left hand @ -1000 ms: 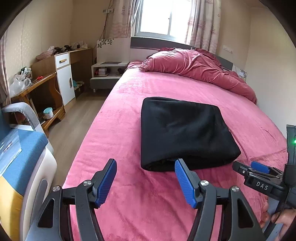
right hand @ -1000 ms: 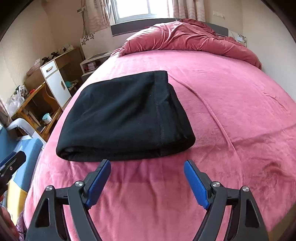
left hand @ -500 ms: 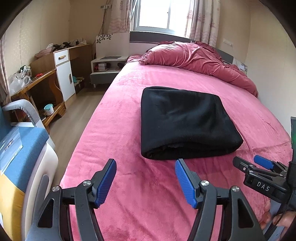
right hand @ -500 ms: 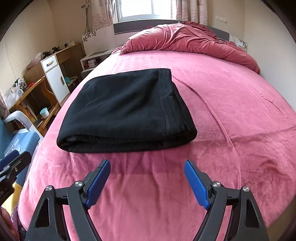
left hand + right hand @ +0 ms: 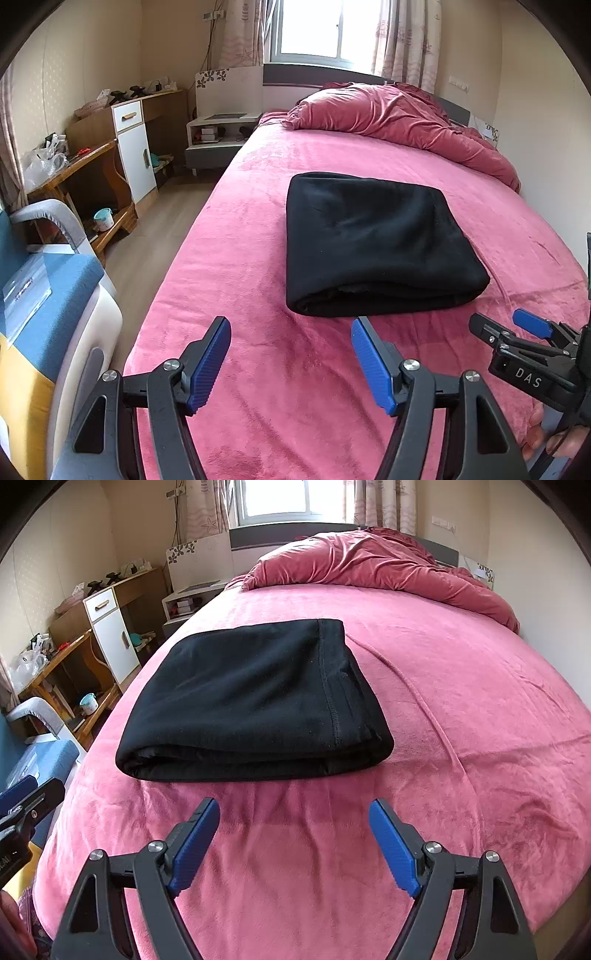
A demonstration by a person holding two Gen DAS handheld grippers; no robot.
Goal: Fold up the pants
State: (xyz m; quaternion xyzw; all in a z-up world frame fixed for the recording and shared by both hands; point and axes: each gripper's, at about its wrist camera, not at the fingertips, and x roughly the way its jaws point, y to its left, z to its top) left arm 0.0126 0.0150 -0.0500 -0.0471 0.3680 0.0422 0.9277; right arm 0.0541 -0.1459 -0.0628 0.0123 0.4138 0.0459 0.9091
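Observation:
The black pants (image 5: 373,243) lie folded into a thick rectangle on the pink bed (image 5: 258,369); they also show in the right wrist view (image 5: 251,701). My left gripper (image 5: 291,354) is open and empty, held above the bed just short of the pants' near edge. My right gripper (image 5: 293,834) is open and empty, also short of the near folded edge. The right gripper shows at the right edge of the left wrist view (image 5: 517,332). The left gripper shows at the left edge of the right wrist view (image 5: 26,805).
A crumpled red duvet (image 5: 391,118) lies at the head of the bed. A white nightstand (image 5: 218,136), a wooden desk with a white cabinet (image 5: 122,147) and a blue chair (image 5: 44,295) stand left of the bed. A wall runs along the bed's right side.
Both grippers have drawn back from the folded pants and risen a little, so the pants sit farther off in both views. Both stay open. The pants have not moved.

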